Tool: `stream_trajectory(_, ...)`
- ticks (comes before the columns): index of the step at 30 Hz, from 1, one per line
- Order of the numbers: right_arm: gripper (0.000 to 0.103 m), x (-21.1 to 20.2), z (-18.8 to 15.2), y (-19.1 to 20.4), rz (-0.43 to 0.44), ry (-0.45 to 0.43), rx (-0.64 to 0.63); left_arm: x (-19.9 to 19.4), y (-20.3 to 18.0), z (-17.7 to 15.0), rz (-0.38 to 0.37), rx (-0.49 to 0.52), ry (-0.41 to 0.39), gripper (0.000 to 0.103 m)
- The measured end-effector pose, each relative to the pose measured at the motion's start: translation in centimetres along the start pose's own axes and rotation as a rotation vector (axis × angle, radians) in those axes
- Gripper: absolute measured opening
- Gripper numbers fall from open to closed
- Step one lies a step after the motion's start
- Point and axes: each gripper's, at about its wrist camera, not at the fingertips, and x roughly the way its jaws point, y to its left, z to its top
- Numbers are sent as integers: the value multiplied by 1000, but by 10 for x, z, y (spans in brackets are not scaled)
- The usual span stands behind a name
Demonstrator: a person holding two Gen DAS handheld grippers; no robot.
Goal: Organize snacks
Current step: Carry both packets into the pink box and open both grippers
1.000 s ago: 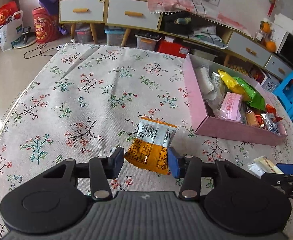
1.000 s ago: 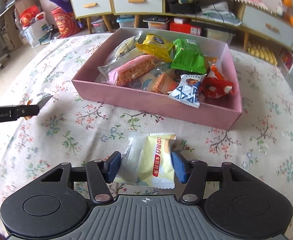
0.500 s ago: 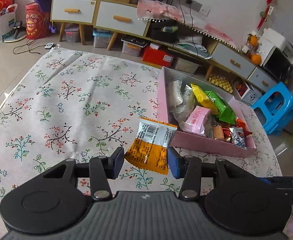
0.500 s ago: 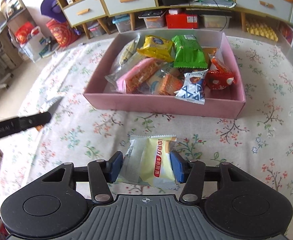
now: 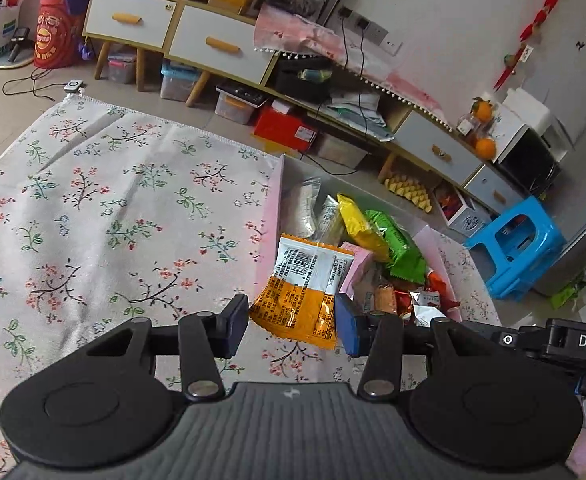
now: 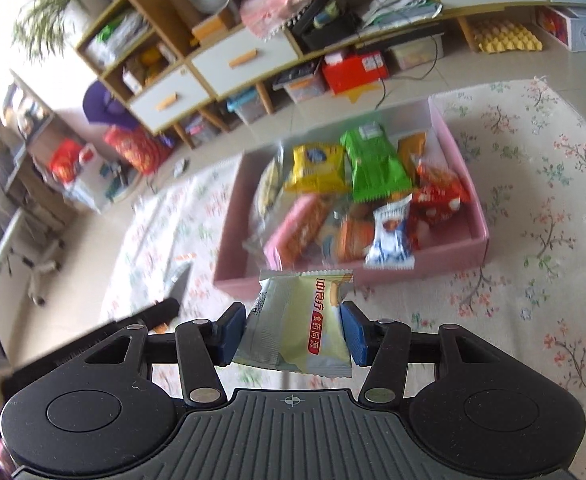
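Observation:
My left gripper (image 5: pixel 293 322) is shut on an orange and white snack packet (image 5: pixel 303 290), lifted off the cloth just short of the near left corner of the pink box (image 5: pixel 273 208). In the right wrist view my right gripper (image 6: pixel 291 332) is shut on a pale yellow-green snack packet (image 6: pixel 299 326), held in the air in front of the pink box (image 6: pixel 445 256). Several packets fill that box: yellow, green, pink, red, blue and white. The other gripper's black body shows at the right edge of the left view and the left edge of the right view.
A floral tablecloth (image 5: pixel 105 216) covers the table. Beyond it stand a low cabinet with white drawers (image 5: pixel 181 28), storage bins and a red box (image 5: pixel 285 130) on the floor. A blue stool (image 5: pixel 521 248) is at the right. An office chair (image 6: pixel 17 248) stands left.
Both grippers have risen with their packets off the cloth. The left one has swung towards the pink box. The right one has rolled, so the box now looks tilted.

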Motion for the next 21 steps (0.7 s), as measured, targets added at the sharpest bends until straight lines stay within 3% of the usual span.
stream_trajectory(12,51,34,27,-28,21,-90,118,44,-23,1,1,61,-22,43)
stream_trajectory(21,51,56,34,-42,16,-97,146,58,-24,-1,63,108,-16,43)
